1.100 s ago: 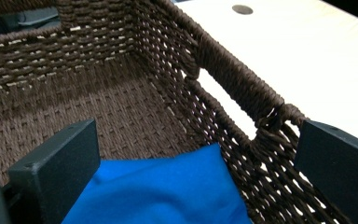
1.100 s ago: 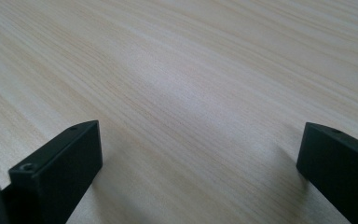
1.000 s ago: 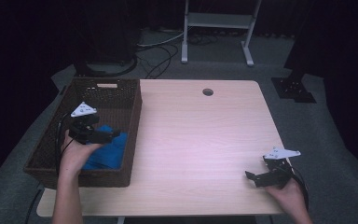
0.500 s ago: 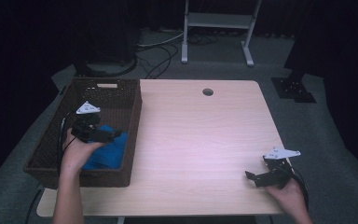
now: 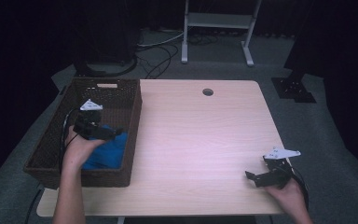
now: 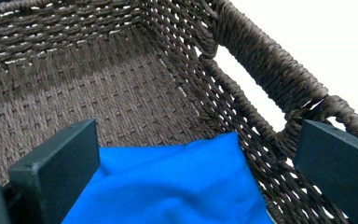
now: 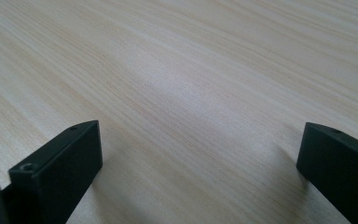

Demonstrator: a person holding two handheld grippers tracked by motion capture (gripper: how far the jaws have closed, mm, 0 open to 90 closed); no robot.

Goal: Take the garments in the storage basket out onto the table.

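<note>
- Inside the wicker basket (image 5: 51, 154) at the bench's left edge, the left claw (image 5: 114, 132) hangs released, jaws spread wide over the blue cloth (image 6: 177, 186), gripping nothing.
- Around the cloth, the basket's woven wall and handle slot (image 6: 256, 100) stand close by.
- Near the bench's (image 5: 196, 140) front right corner, the right claw (image 5: 251, 179) rests released on bare wood.
</note>
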